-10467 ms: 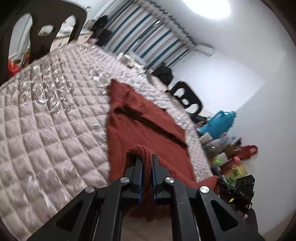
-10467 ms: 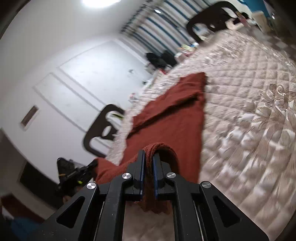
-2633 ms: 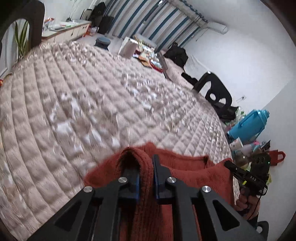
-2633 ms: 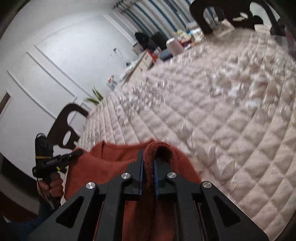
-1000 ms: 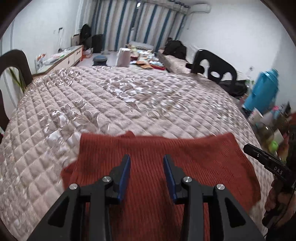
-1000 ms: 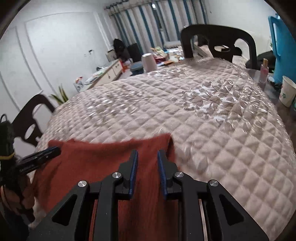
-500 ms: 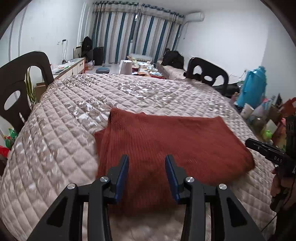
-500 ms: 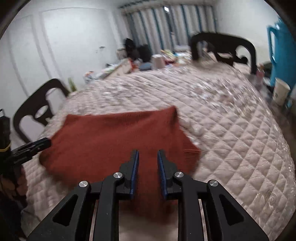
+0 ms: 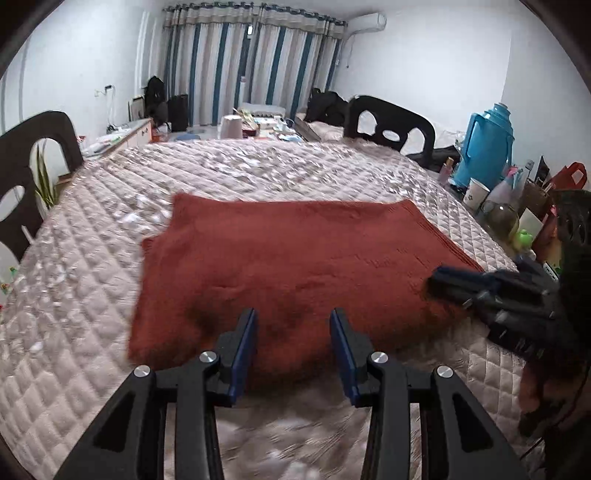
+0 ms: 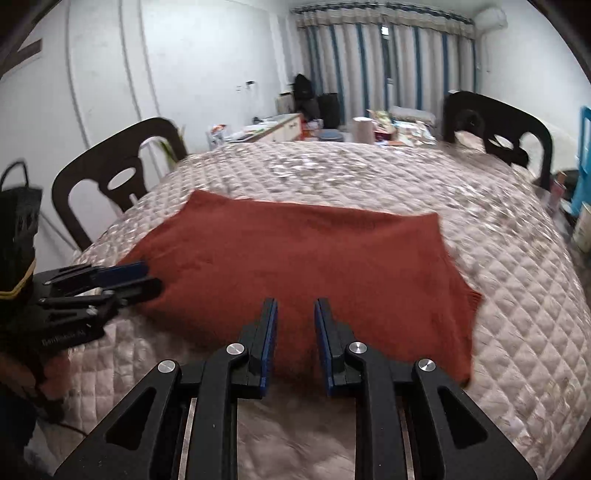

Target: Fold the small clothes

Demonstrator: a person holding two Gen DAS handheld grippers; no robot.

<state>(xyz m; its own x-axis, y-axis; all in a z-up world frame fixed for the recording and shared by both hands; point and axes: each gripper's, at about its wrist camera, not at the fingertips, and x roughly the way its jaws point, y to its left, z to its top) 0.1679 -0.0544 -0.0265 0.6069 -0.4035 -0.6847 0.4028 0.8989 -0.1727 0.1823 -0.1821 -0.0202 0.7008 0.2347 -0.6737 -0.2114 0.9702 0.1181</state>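
Lying flat mid-frame on the quilted table (image 9: 74, 229), the red knit garment (image 9: 295, 258) runs long axis left-right, just ahead of both grippers; left gripper (image 9: 293, 332) & right gripper (image 10: 295, 323) jaws spread, empty, equally near.

This is a lived-in room of a home, used for eating and for storage alike. Ahead of the tongs a table lies under a quilted beige cover (image 9: 92, 295), with dark cut-out chairs (image 9: 388, 125) at its far edge and to the left. Striped blue-and-white curtains (image 9: 251, 62) close the far wall (an air conditioner (image 9: 365, 23) sits above them). To the right stand a blue thermos jug (image 9: 487, 144), paper cups and bottles.
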